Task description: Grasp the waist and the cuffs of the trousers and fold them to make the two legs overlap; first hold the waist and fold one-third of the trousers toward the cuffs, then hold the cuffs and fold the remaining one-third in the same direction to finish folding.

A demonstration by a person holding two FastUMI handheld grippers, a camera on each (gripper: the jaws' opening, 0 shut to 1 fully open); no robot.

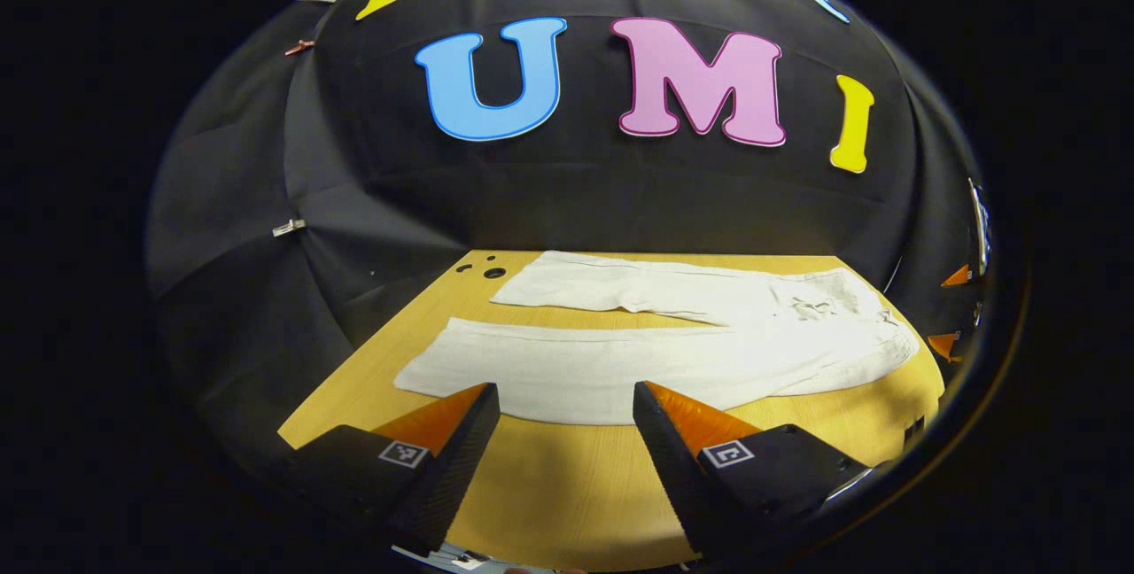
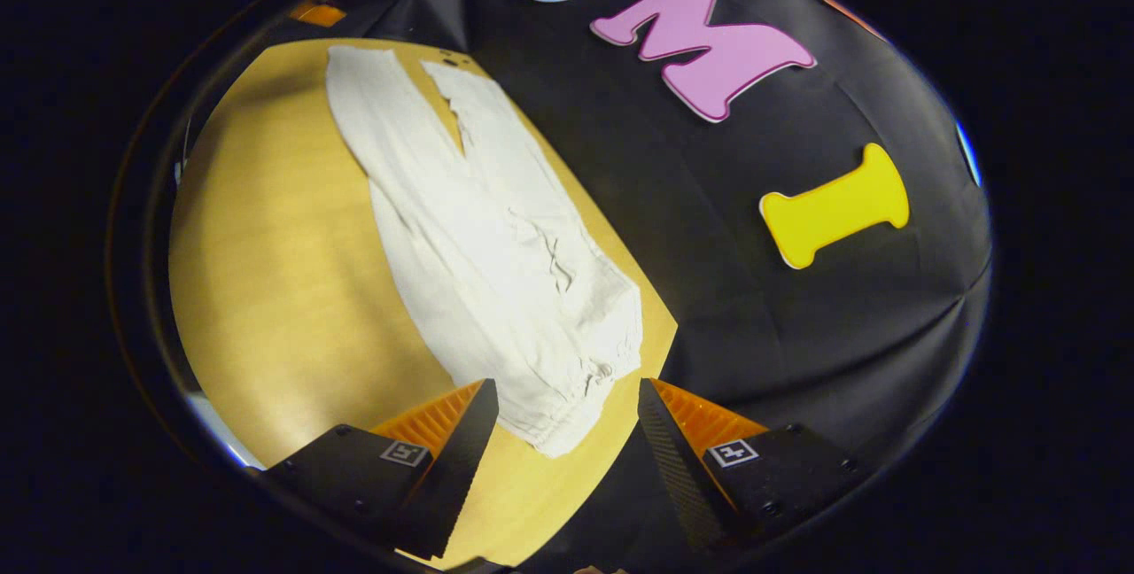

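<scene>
In the left gripper view, one pair of white trousers (image 1: 673, 335) lies flat on a single wooden table (image 1: 567, 485). Its two legs run side by side toward the left, with a strip of bare table between them that narrows toward the waist on the right. The two cuffs are at the left, the near one just ahead of the left gripper (image 1: 565, 397). The far leg ends close to a few small dark holes (image 1: 485, 271) in the table's far left corner. The left gripper's two fingers stand wide apart with nothing between them but table and the near edge of the near leg. They hang above the table on the near side of the trousers; whether the tips touch the cloth cannot be told. Behind the table hangs the black cloth wall (image 1: 567, 193), with two small clips (image 1: 289, 227) on its left fold.

In the right gripper view, the same one pair of trousers (image 2: 496, 255) runs away from the camera, waist nearest and the two legs spreading toward the far end of the table (image 2: 283, 290). A narrow wedge of table shows between the legs. The gathered waistband (image 2: 576, 397) lies right ahead of the right gripper (image 2: 567, 392), between its two fingers, which are spread wide and clamp nothing. The waist sits near the table's right edge, where the black cloth wall (image 2: 753, 308) begins.
</scene>
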